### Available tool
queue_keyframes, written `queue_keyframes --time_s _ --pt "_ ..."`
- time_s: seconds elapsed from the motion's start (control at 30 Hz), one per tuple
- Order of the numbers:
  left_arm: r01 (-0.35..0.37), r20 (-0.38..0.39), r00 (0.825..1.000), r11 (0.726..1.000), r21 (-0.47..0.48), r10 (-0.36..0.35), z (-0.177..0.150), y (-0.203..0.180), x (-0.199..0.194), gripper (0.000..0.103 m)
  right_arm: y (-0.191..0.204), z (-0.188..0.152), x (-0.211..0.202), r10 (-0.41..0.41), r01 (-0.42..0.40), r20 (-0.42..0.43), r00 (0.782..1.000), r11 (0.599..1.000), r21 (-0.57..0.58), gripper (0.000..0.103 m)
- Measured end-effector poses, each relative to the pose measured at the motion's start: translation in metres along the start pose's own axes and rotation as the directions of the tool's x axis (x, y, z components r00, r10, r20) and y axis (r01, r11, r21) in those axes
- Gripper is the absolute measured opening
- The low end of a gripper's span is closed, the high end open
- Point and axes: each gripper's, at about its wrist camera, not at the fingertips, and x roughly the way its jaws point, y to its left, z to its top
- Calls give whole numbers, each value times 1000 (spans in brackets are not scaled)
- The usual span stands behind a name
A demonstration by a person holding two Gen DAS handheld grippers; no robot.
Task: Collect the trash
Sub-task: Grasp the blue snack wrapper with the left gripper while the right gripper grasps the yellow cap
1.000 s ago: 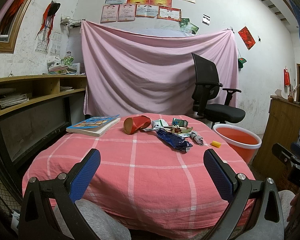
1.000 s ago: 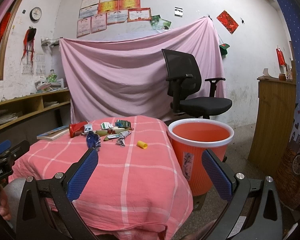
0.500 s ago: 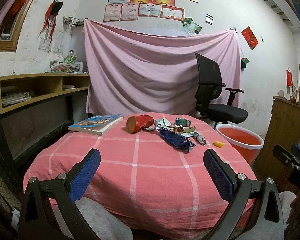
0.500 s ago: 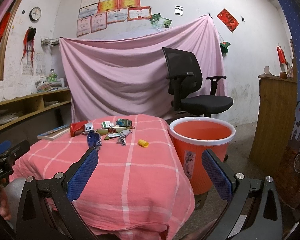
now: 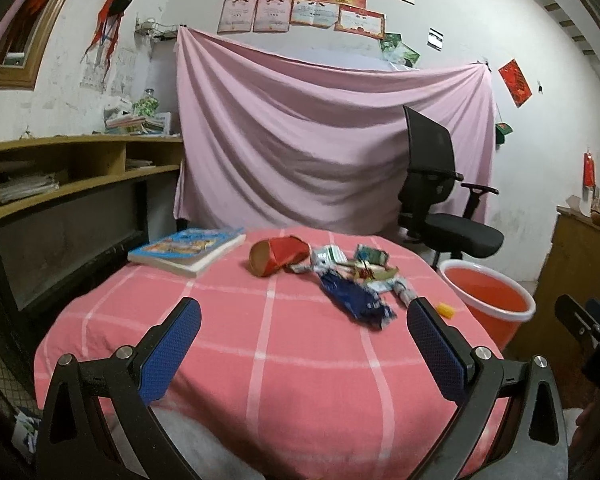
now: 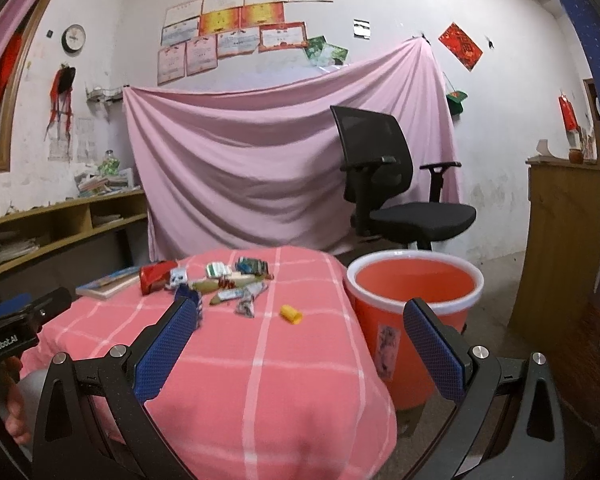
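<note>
Trash lies on the far half of the pink checked table (image 5: pixel 268 360): a crushed red can (image 5: pixel 278 255), a blue wrapper (image 5: pixel 356 298), a heap of small wrappers (image 5: pixel 360 266) and a small yellow piece (image 5: pixel 446 309). An orange bin (image 6: pixel 414 292) stands on the floor right of the table. My left gripper (image 5: pixel 304 344) is open and empty above the table's near part. My right gripper (image 6: pixel 300 348) is open and empty over the table's right front corner. The can (image 6: pixel 154 276) and the yellow piece (image 6: pixel 291 314) also show in the right wrist view.
A book (image 5: pixel 188 250) lies at the table's far left. A black office chair (image 6: pixel 392 200) stands behind the bin before a pink sheet. Wooden shelves (image 5: pixel 72 176) run along the left wall, a wooden cabinet (image 6: pixel 564 248) on the right.
Both grippers have moved forward a little toward the trash and risen slightly; both stay open and empty. Nothing on the table has moved.
</note>
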Motion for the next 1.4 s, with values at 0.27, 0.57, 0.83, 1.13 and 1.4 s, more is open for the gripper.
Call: queue_keyframes --time_s 0.27,0.57,0.83,1.13,1.4 --pt "-21 17 1000 1000 -9 21 21 -4 39 101 -9 19 36 34 -33 30 999 998 -47 103" --pt "-48 33 998 998 28 47 38 -7 98 101 -25 40 87 78 -70 77 994 993 -96 103" --pt "-27 -15 1000 999 -26 26 33 -3 142 101 -34 30 137 84 -91 -54 995 986 -137 103" --pt "43 -213 976 998 39 -33 15 -25 177 101 -43 17 155 143 -165 -196 970 981 -103 103" --pt "118 -377 920 993 13 -105 -1 -33 197 100 -35 0 170 200 -247 -332 922 963 -105 103"
